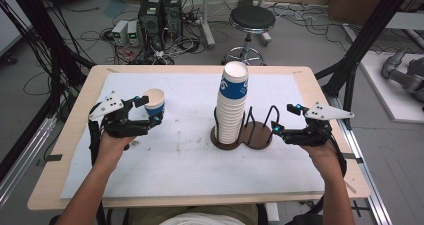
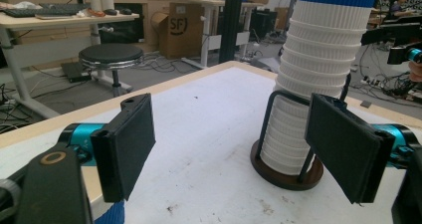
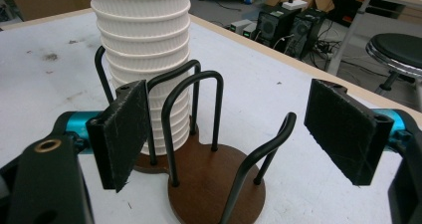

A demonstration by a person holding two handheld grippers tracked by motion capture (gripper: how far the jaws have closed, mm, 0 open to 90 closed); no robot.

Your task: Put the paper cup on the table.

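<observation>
Left tool (image 1: 150, 110), cup (image 1: 154, 102) between jaws

A grey floor (image 1: 310, 40) lies beyond the wooden table (image 1: 65, 130), strewn with black cables (image 1: 90, 35). A round black stool (image 1: 252, 19) on a chrome base stands just past the table's far edge. To its left, two black computer towers (image 1: 161, 12) sit among tangled wires, with small pale boxes (image 1: 126, 31) beside them. Black frame posts (image 1: 367, 32) rise at the right. Cardboard boxes (image 2: 181, 27) and desks (image 2: 54, 20) stand farther back.
</observation>
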